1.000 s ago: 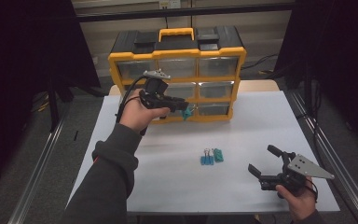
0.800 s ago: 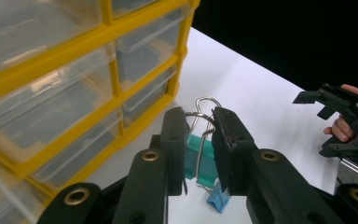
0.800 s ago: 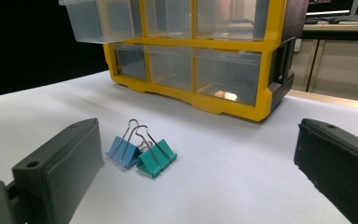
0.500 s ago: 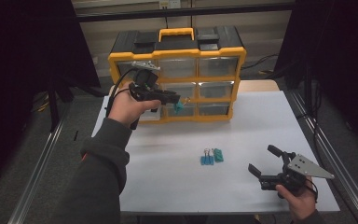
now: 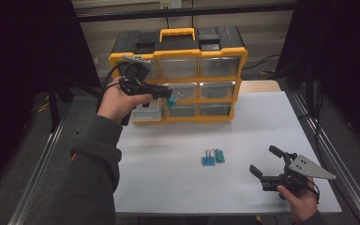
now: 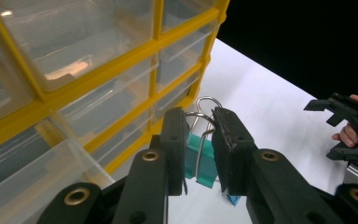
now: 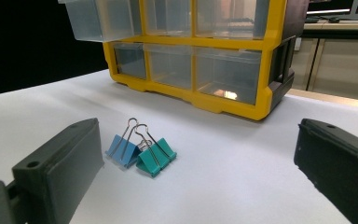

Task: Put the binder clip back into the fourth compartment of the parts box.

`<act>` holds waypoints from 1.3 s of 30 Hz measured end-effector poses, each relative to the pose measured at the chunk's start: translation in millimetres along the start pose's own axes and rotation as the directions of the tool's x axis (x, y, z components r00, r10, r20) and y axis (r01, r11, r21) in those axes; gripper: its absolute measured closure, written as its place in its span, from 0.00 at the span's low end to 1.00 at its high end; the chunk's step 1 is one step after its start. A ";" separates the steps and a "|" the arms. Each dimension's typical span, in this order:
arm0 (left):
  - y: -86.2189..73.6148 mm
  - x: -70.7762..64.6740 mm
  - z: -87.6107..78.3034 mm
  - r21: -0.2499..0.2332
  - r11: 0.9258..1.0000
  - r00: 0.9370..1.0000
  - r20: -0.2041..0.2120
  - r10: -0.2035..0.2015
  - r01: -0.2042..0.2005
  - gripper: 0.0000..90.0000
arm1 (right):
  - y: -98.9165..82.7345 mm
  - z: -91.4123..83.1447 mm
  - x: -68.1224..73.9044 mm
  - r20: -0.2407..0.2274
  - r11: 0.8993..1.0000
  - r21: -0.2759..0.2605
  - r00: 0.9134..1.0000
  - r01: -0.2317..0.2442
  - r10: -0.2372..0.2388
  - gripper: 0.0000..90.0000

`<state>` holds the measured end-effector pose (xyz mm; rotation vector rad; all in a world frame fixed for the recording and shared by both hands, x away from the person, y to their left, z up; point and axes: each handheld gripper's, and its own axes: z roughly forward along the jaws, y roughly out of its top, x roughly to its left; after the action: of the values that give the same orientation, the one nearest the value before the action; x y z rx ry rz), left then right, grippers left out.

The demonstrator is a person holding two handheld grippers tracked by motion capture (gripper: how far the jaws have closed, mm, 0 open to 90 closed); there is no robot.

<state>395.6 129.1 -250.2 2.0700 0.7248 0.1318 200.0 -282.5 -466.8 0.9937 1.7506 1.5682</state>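
Left gripper (image 6: 199,140): my jaws pinch a teal binder clip (image 6: 200,158), its wire handles poking up between them, centre of the left gripper view.
Clip's place: in the high view, held in the air in front of the yellow drawer cabinet (image 5: 178,49), beside a pulled-out clear drawer (image 5: 146,111).
Right gripper (image 5: 265,161): my jaws are spread wide, holding nothing, lower right of the high view.
Table (image 5: 262,122): blue and teal clips (image 7: 142,151) lie together at centre.

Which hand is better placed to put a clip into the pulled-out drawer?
Left: the left gripper already grips a teal binder clip beside the open drawer. The right gripper sits open, far off.
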 end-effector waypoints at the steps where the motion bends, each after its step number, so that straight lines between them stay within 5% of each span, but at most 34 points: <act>1: 0.1 0.7 -1.2 0.000 1.000 1.000 -0.006 -0.003 0.003 0.83 | 0.0 0.0 0.0 0.000 1.000 0.000 1.000 0.000 0.000 0.00; 21: 5.3 20.1 -25.2 -0.021 1.000 0.998 -0.065 -0.014 0.013 0.83 | -0.2 0.9 -0.1 0.002 1.000 0.001 1.000 0.000 0.000 0.00; 39: -8.4 42.7 -24.6 -0.016 0.999 0.991 -0.122 -0.053 0.051 0.83 | -0.4 1.2 0.0 0.002 1.000 0.003 1.000 0.002 -0.002 0.01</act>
<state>418.2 173.7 -250.1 2.0425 0.8499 0.2349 200.9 -281.8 -467.4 0.9943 1.7521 1.5636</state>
